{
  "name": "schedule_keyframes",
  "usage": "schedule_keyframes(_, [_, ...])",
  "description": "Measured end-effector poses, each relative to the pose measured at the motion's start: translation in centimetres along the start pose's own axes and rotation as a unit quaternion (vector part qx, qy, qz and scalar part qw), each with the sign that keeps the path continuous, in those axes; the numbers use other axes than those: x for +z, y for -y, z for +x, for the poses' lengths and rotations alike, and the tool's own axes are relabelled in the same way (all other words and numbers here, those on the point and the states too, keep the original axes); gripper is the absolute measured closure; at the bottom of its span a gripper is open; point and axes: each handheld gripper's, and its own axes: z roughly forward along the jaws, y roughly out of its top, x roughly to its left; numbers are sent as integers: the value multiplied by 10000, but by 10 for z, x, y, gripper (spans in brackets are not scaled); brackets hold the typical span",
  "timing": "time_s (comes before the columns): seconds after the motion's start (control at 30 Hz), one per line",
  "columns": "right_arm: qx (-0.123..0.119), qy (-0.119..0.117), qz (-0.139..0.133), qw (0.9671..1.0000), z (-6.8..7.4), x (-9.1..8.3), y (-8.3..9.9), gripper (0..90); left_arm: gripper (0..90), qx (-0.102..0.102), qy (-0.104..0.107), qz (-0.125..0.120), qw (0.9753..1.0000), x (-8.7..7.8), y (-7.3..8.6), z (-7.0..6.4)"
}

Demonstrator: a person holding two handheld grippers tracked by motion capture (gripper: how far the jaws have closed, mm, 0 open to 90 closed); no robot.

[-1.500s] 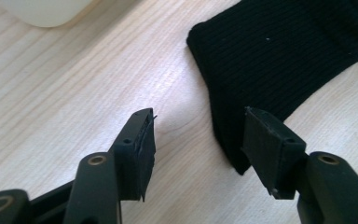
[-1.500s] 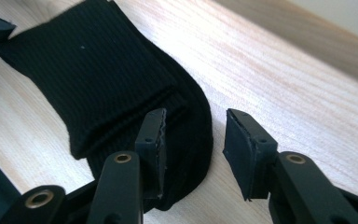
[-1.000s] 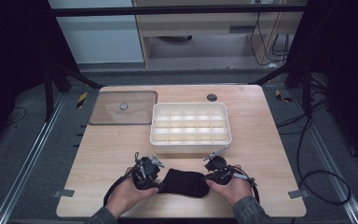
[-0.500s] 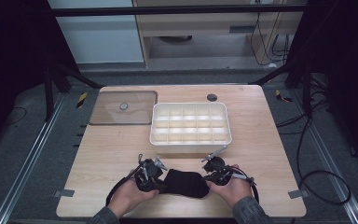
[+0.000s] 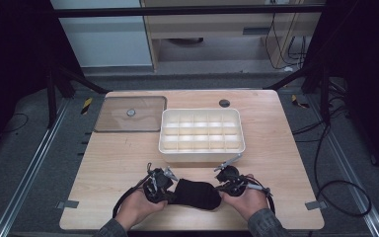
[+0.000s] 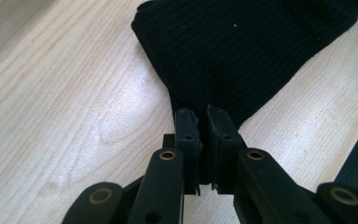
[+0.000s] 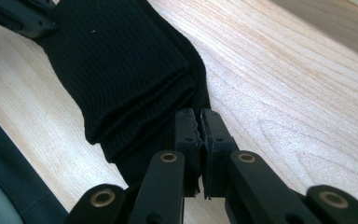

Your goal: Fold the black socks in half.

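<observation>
Even overhead light falls on my table, its surroundings dim and the high view soft. In my gripper views the wood grain is crisp and bright with mild glare, the black cloth swallows detail, and near jaws blur slightly.

Both hands low, left tool and right tool facing inward, jaws seemingly clamped.

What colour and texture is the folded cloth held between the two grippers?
The cloth is black with a fine ribbed knit, clearest in the right gripper view.
</observation>
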Motion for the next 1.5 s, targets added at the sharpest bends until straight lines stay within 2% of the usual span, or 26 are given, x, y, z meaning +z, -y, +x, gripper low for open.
schedule_keyframes(0.17, [12,-36,-25,10000,0,-1,1,871,836,83,-73,39,9999,-2,-2,0])
schedule_keyframes(1.2, [27,-139,-93,9999,5,4,-3,869,838,140,-134,27,9998,-18,-3,7])
schedule_keyframes(1.37, [-9,-170,-84,9998,7,7,-5,868,838,261,-196,92,9994,-24,-5,6])
schedule_keyframes(1.5, [-31,-169,-72,9998,9,8,-7,867,838,282,-197,79,9994,-28,-6,6])
